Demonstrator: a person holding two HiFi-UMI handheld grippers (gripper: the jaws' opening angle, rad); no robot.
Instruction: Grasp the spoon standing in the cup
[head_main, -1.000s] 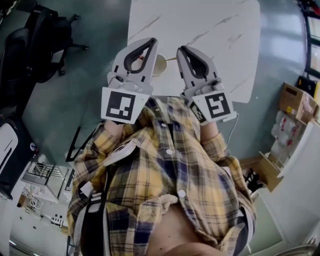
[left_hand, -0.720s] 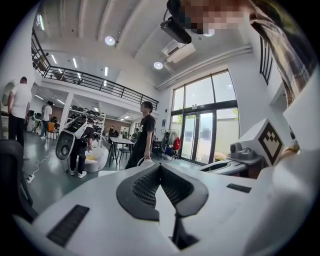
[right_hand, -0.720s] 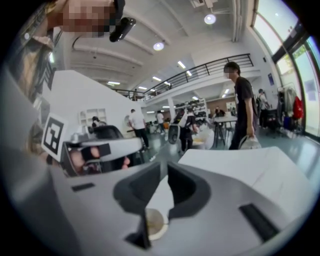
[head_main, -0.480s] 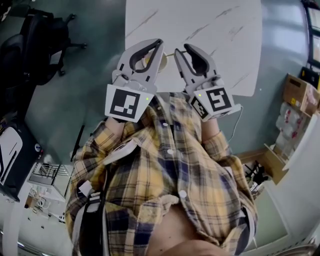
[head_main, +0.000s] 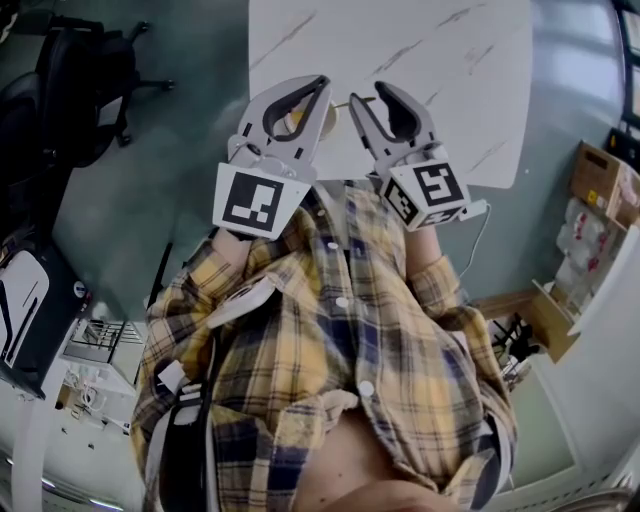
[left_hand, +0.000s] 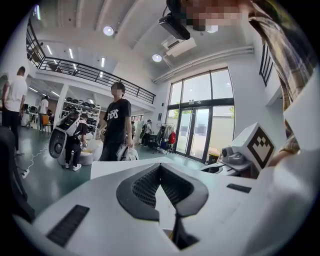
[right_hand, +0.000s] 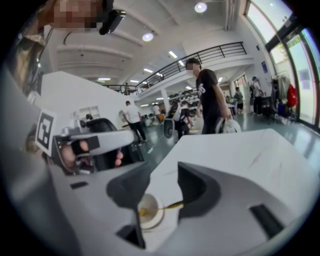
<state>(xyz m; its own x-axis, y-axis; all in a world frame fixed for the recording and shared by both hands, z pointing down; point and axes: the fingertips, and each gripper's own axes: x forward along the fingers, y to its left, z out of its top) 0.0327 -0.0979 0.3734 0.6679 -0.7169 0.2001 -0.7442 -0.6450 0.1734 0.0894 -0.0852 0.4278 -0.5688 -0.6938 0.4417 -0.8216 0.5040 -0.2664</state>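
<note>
Opening just now on the right gripper (right_hand: 161, 174): jaws standing wide apart, pinching nothing, framing the spoon (right_hand: 173, 204) leaning right out of the cup (right_hand: 149, 212) at lower centre on the table (right_hand: 240, 150), likely lining up the grasp. Holding the left gripper (left_hand: 160, 167) jaws tip to tip, empty, just beside the cup, possibly crowding the approach. Noting a standing person (right_hand: 210, 95) beyond the table and a black chair (head_main: 80, 85) upper left, neither blocking.
</note>
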